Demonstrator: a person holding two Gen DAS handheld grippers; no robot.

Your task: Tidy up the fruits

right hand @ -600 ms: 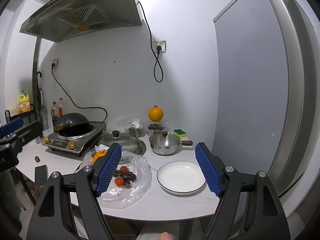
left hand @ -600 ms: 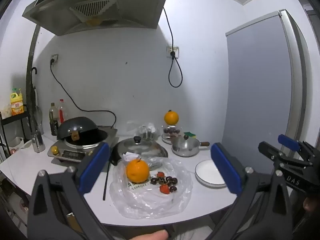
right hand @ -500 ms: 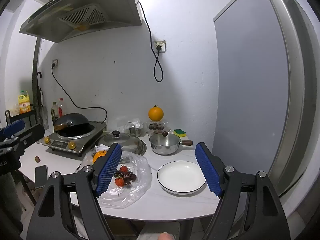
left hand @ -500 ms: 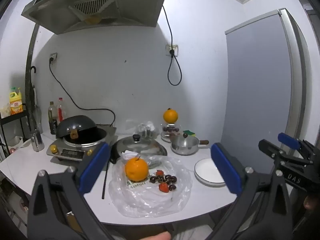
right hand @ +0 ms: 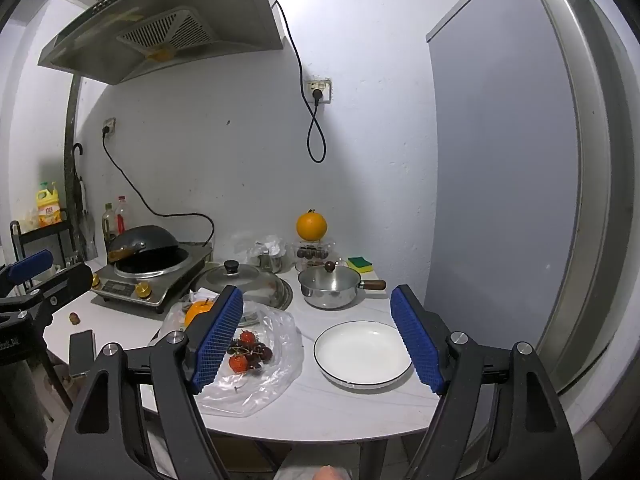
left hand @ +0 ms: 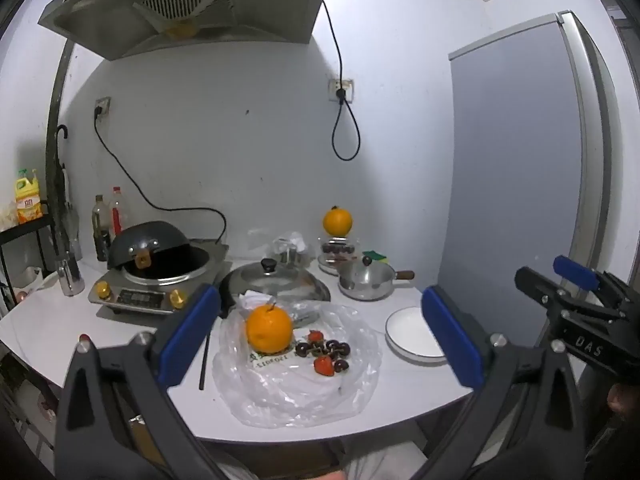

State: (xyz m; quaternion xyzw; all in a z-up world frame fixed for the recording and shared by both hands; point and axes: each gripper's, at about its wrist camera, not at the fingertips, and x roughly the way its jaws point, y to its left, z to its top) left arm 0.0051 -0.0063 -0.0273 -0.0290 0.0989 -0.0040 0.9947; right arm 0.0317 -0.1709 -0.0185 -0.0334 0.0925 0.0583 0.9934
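Observation:
An orange (left hand: pixel 269 329) sits on a crumpled clear plastic bag (left hand: pixel 296 392) on the white table, with two strawberries (left hand: pixel 323 365) and a bunch of dark cherries (left hand: pixel 328 350) beside it. To the right lies an empty white plate (left hand: pixel 412 340). A second orange (left hand: pixel 337 221) rests on a clear container at the back. My left gripper (left hand: pixel 320 332) is open and empty, short of the table, facing the bag. My right gripper (right hand: pixel 318 340) is also open and empty, facing the plate (right hand: pixel 362 354). Its left finger hides part of the orange (right hand: pixel 197 310).
An induction cooker with a black wok (left hand: pixel 156 256) stands at the back left. A glass lid (left hand: pixel 276 280) and a small steel pot (left hand: pixel 366 280) lie behind the bag. A grey fridge (right hand: pixel 500 200) fills the right. A black chopstick (left hand: pixel 205 356) lies left of the bag.
The table scene has drifted slightly upward in the left wrist view. Both grippers stay open and empty, and no fruit has moved.

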